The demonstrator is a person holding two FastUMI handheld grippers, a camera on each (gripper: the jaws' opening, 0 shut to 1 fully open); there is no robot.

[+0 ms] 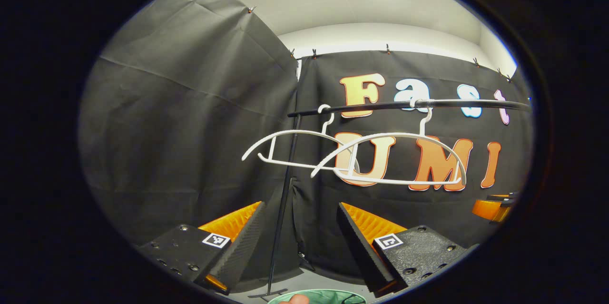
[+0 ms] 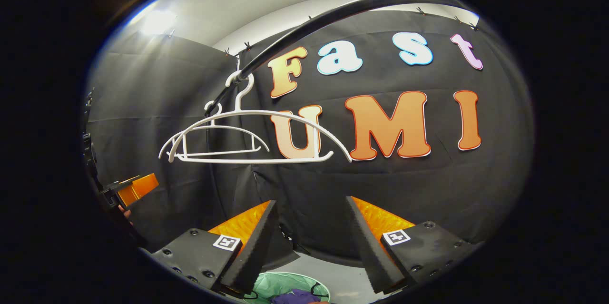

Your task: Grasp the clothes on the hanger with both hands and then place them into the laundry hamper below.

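Two bare white hangers point(image 1: 395, 134) point(image 1: 299, 131) hang on the black rail point(image 1: 476, 102); no garment is on them. In the right gripper view the same hangers point(image 2: 266, 112) point(image 2: 223, 127) hang on the rail point(image 2: 333, 11). The green laundry hamper point(image 2: 271, 282) stands on the floor below, with purple clothes point(image 2: 292, 297) inside. Its rim point(image 1: 333, 296) also peeks in under my left gripper point(image 1: 300, 206), which is open and holds nothing. My right gripper point(image 2: 311, 200) is open and holds nothing too. Each gripper hangs in front of the rail, above the hamper.
The rail's thin black upright point(image 1: 283, 218) stands on the floor left of the hamper. Black cloth walls close the booth behind and to the left. The other gripper shows at the edge of each view point(image 1: 495, 209) point(image 2: 135, 187).
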